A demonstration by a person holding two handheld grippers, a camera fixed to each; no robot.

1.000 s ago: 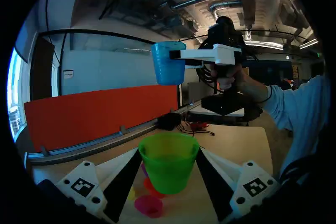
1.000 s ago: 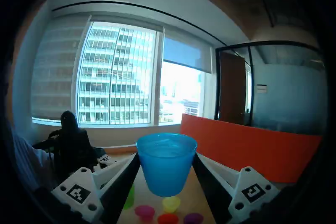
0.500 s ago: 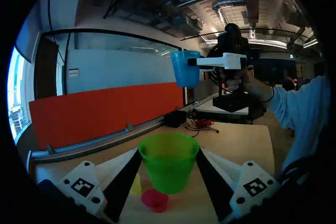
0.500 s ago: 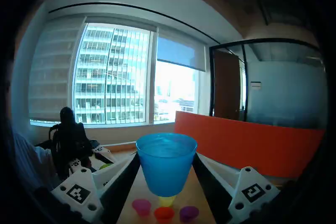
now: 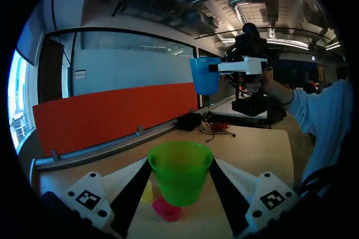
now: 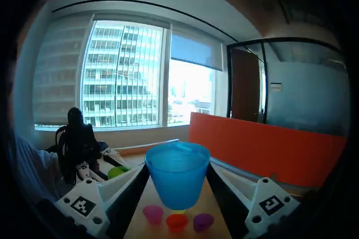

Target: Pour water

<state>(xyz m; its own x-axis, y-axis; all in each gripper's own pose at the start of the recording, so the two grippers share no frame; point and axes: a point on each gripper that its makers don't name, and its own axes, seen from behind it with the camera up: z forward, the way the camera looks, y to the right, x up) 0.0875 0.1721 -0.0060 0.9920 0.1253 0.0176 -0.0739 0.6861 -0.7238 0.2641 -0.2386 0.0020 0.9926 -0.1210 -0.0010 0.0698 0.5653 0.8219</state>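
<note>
While both cups hang in the air over a wooden tabletop (image 5: 256,145), each is pinched at mid-wall between a pair of fingers. The left gripper (image 5: 179,163) has its fingers closed narrow on a green cup (image 5: 180,178), upright with its mouth open to the ceiling. The right gripper (image 6: 177,167) clamps a blue cup (image 6: 177,183), also upright; it seems filled close to the rim, though the surface is hard to read. In the left gripper view the blue cup sits higher than the green one, farther off and well apart from it.

Both cups look like thin, smooth, light plastic that tapers downward, so they could flex under a hard squeeze or slide down through a loose one. Water likely makes the blue cup the heavier. Holding below the rim leaves the lip free for pouring.

Open air lies between the cups. Small cups (image 6: 177,222) stand on the tabletop beneath, where a spill would land. An orange partition (image 5: 112,113) lines the far edge, with cables (image 5: 215,130) near it.
</note>
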